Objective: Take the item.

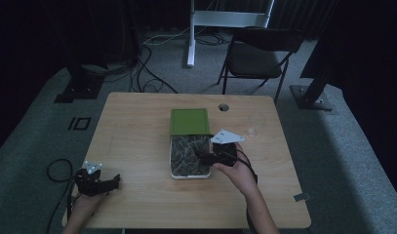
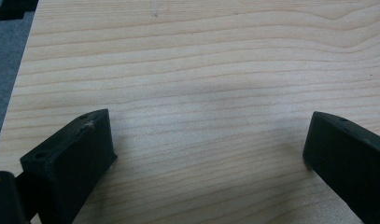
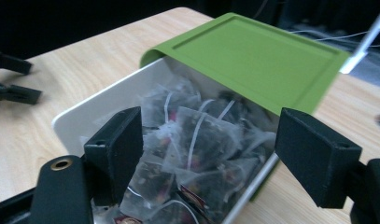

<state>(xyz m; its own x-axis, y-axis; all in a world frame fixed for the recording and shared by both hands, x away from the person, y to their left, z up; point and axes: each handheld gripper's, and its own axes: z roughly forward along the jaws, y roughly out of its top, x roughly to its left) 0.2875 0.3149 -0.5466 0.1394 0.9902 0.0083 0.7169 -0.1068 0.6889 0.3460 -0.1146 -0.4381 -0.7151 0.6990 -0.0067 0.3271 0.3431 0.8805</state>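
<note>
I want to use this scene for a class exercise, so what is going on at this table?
A person works at a wooden table with a tool in each hand. The right tool, jaws open, reaches into a white box full of tea bags, whose green lid is slid back toward the far end. Nothing is gripped yet. The left tool rests open over bare table near the front left corner.

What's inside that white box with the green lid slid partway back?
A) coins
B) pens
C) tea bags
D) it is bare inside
C: the right gripper view shows the white box packed with see-through tea bags with strings, under the open right gripper; the green lid covers its far part.
</note>
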